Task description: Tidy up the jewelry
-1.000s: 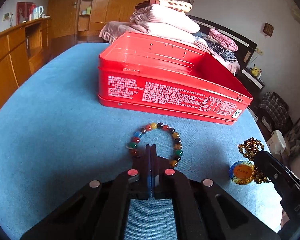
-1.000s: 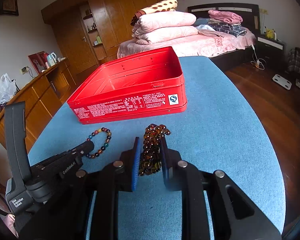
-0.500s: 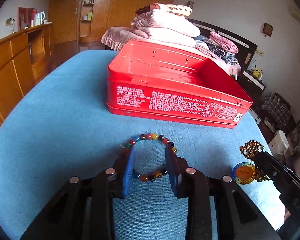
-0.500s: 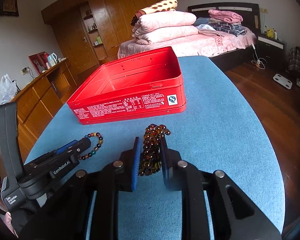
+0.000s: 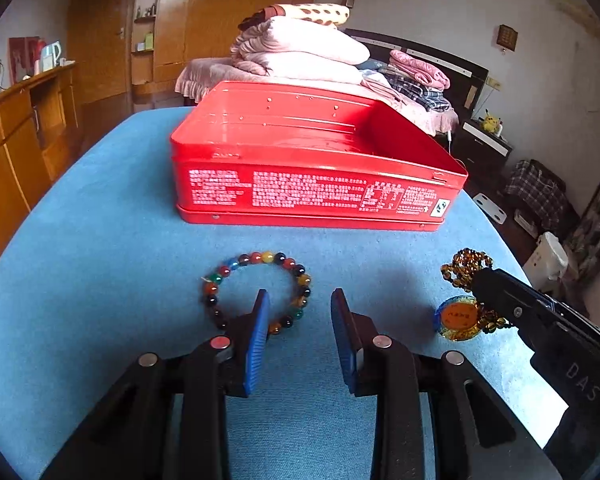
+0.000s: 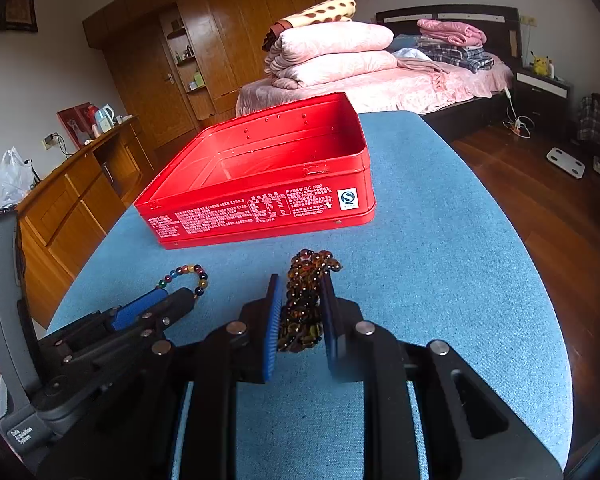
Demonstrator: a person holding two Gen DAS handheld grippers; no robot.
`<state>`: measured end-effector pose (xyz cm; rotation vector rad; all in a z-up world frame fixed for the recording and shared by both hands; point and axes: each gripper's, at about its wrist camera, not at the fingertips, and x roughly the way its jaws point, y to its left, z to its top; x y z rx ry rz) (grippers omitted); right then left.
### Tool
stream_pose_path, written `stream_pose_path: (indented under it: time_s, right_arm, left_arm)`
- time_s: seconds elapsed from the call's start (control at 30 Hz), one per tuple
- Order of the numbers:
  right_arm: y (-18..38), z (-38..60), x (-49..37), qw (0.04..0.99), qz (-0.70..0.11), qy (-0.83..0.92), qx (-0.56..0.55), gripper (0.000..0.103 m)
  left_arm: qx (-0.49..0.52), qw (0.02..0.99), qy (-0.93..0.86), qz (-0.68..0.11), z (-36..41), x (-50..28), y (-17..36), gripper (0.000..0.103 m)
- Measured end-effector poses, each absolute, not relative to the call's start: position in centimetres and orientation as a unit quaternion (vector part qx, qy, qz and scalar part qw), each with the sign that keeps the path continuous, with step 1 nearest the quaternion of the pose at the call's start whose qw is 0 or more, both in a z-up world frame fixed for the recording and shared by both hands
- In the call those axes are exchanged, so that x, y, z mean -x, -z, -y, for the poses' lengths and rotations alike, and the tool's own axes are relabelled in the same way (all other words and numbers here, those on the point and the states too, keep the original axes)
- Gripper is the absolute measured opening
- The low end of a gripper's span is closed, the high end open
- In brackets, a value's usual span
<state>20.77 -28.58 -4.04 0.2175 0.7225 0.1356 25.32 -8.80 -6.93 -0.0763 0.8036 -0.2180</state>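
the blue table carries the open red tin at its far side; just in front lies the multicoloured bead bracelet, flat on the cloth; the left gripper has just been opening, jaws apart and gripping nothing, one finger inside the loop; it should straddle the beads squarely before closing; the right gripper is clamped on the amber bead string.
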Motion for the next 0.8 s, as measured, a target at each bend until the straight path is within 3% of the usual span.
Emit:
stream_pose_path:
  time_s: [0.3,0.37,0.47,0.5,0.73,0.8]
  right_arm:
    - [3.9,29.2,-20.6,0.928,-0.349,-0.065,-0.113,0.018]
    - [3.9,29.2,-20.5,0.928,-0.348,-0.064,-0.113,0.018]
    - [3.9,29.1,-20.5,0.929,-0.348,-0.064,-0.113,0.018]
    - [3.9,29.1,-20.5,0.929,-0.347,-0.064,-0.113,0.018]
    - [4.0,29.0,-20.4,0.93,-0.343,-0.068,-0.113,0.018]
    - [3.6,28.9,-20.3,0.933,-0.333,-0.073,-0.113,0.012]
  left_arm:
    - [0.014,0.912,0.093,-0.399,10.4,-25.9,7.7,0.03]
    - [0.009,0.911,0.086,-0.403,10.6,-26.1,7.9,0.027]
    - [0.01,0.911,0.081,-0.405,10.4,-26.1,8.0,0.009]
    - [0.013,0.91,0.083,-0.405,10.3,-26.1,8.0,0.008]
    - [0.027,0.917,0.087,-0.387,9.7,-25.8,7.2,0.007]
    - [0.033,0.923,0.088,-0.374,9.1,-25.5,6.4,0.007]
